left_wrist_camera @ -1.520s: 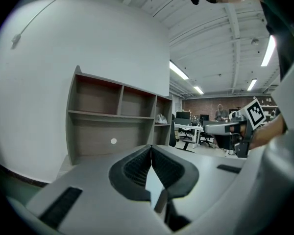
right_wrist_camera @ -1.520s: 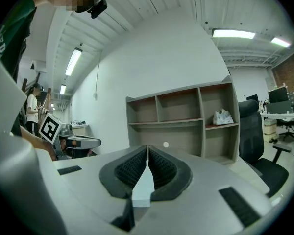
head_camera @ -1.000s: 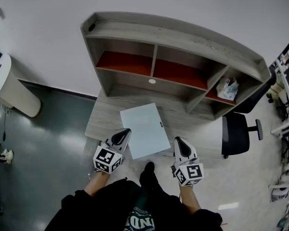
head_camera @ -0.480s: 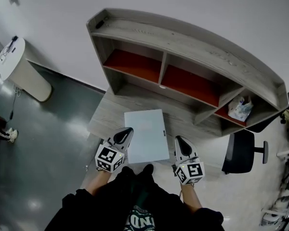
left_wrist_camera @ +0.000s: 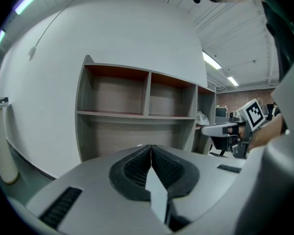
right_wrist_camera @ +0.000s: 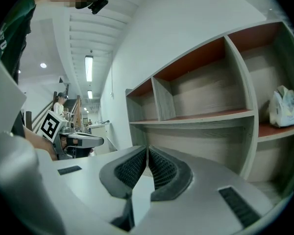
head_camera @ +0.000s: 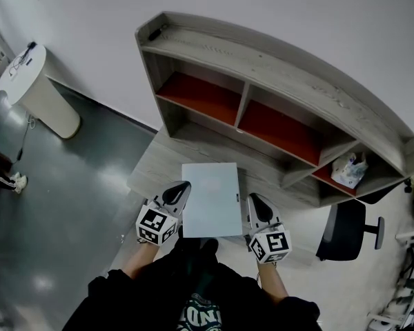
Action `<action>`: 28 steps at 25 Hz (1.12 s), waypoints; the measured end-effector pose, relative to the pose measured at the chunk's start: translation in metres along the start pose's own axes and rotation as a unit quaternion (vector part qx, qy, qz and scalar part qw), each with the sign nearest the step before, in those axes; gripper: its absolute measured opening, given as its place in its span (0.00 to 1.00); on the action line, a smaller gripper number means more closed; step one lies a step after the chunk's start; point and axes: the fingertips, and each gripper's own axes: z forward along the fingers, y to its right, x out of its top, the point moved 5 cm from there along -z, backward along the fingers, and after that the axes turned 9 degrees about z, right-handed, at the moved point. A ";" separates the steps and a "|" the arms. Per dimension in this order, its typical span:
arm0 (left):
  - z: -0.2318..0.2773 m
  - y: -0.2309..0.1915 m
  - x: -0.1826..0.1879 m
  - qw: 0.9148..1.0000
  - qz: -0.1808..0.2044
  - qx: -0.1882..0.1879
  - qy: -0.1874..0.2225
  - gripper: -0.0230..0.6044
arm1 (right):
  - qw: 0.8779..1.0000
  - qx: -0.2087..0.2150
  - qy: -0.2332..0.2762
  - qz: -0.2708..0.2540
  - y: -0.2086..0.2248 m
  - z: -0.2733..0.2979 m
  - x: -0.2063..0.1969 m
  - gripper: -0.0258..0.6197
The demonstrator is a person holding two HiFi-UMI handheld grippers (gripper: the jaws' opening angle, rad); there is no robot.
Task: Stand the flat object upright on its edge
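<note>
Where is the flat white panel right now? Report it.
Head view, centre: the flat white panel lies over the front edge of the desk, before the shelf unit, clamped at its sides by the left gripper and right gripper.

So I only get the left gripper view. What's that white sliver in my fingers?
Observer: The edge of a pale flat board. The head view shows the left gripper shut on its left side.
Operator: Is the other gripper holding it too?
Observer: Yes, the right gripper is shut on the opposite edge.
Operator: Is it standing up yet?
Observer: No. Its broad face points up at the head camera, and its far end is over the desk.
</note>
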 end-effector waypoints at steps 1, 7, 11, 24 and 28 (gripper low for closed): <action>0.000 -0.001 0.000 1.000 0.000 0.001 0.000 0.06 | 1.000 0.002 0.000 0.000 0.000 0.001 0.000 0.10; 0.004 -0.003 -0.002 1.000 -0.001 0.000 -0.004 0.06 | 1.000 0.014 -0.007 -0.004 0.000 0.008 0.003 0.10; 0.010 -0.005 -0.004 1.000 -0.004 -0.006 -0.006 0.06 | 1.000 0.016 -0.014 -0.005 0.002 0.012 0.000 0.10; 0.027 -0.007 -0.018 0.999 -0.029 -0.030 -0.030 0.28 | 0.998 0.034 -0.058 -0.004 0.010 0.024 -0.013 0.18; 0.031 -0.006 -0.027 0.997 -0.055 -0.038 -0.048 0.32 | 0.996 0.042 -0.076 0.000 0.014 0.025 -0.018 0.21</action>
